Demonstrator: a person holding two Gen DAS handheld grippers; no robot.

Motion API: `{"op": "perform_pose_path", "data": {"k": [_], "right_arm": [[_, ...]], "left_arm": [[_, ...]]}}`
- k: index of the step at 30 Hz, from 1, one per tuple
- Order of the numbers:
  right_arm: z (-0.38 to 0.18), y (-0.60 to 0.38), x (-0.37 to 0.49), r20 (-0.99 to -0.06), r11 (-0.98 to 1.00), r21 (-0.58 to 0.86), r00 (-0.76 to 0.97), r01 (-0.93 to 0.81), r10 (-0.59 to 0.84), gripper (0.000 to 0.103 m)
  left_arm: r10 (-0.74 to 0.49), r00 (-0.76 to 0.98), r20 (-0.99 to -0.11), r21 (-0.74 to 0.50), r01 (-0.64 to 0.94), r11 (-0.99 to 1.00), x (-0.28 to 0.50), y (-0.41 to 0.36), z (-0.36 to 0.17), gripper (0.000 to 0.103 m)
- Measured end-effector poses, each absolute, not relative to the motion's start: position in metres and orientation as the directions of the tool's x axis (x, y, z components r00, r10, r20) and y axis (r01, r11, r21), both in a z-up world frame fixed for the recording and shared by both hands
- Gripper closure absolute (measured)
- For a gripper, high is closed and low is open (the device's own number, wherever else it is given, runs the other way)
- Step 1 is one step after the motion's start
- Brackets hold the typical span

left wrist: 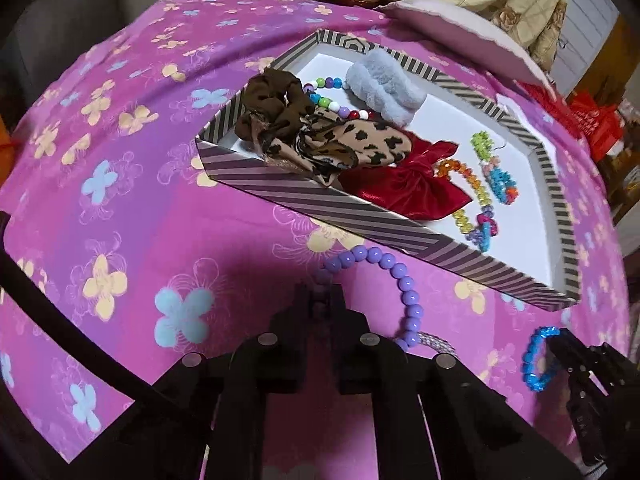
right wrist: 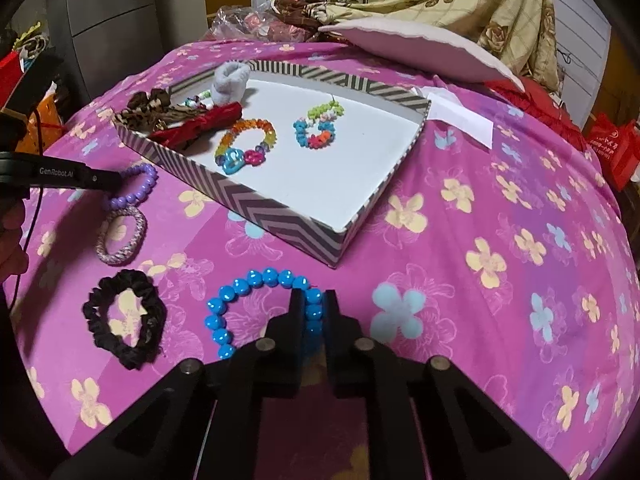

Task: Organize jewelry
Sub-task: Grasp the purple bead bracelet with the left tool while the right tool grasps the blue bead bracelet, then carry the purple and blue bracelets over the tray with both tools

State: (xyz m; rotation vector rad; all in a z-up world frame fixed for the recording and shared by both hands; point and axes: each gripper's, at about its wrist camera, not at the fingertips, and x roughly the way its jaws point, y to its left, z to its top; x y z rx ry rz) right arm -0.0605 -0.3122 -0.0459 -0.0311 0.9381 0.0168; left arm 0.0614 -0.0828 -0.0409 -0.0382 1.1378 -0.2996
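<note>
My left gripper (left wrist: 319, 298) is shut on a purple bead bracelet (left wrist: 394, 270) that lies on the pink flowered cloth just in front of the striped tray (left wrist: 320, 208). My right gripper (right wrist: 313, 300) is shut on the right side of a blue bead bracelet (right wrist: 240, 286), which also rests on the cloth near the tray's (right wrist: 280, 216) front corner. Inside the tray are a brown scrunchie (left wrist: 272, 108), a leopard scrunchie (left wrist: 360, 144), a red velvet bow (left wrist: 412, 188), a fluffy grey band (left wrist: 384, 84) and several colourful bead bracelets (right wrist: 246, 140).
A black scrunchie (right wrist: 124, 316) and a woven silvery band (right wrist: 120, 236) lie on the cloth left of the blue bracelet. A pink cushion (right wrist: 420, 46), a patterned blanket and red bags crowd the far and right edges. A white card (right wrist: 460, 116) lies behind the tray.
</note>
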Motion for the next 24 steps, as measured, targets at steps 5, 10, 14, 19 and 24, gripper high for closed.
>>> {"op": "perform_pose_path", "data": {"k": [5,10,14,19,24], "right_arm": [[-0.022,-0.31,-0.071,-0.783,0.999,-0.024,0.622,-0.046,0.01,0.094],[-0.001,-0.308,-0.077,-0.763,0.998,-0.04,0.646,-0.058,0.007,0.094],[0.017,-0.308,-0.079,-0.744,0.997,-0.051,0.669,-0.059,0.002,0.094],[0.035,-0.309,-0.074,-0.721,0.996,-0.071,0.692,-0.06,-0.01,0.094],[0.051,-0.309,-0.065,-0.703,0.994,-0.086,0.711,-0.064,-0.015,0.094]], "left_arm": [[-0.282,0.421,-0.862,-0.196,0.236,0.952,0.052,-0.077,-0.016,0.086],[-0.317,0.459,-0.83,-0.21,0.27,0.94,0.042,-0.077,0.013,0.086],[-0.333,0.474,-0.815,-0.209,0.295,0.932,0.036,-0.08,0.032,0.086],[-0.342,0.491,-0.801,-0.201,0.316,0.927,0.031,-0.086,0.05,0.086],[-0.344,0.507,-0.79,-0.179,0.345,0.921,0.028,-0.101,0.063,0.086]]}}
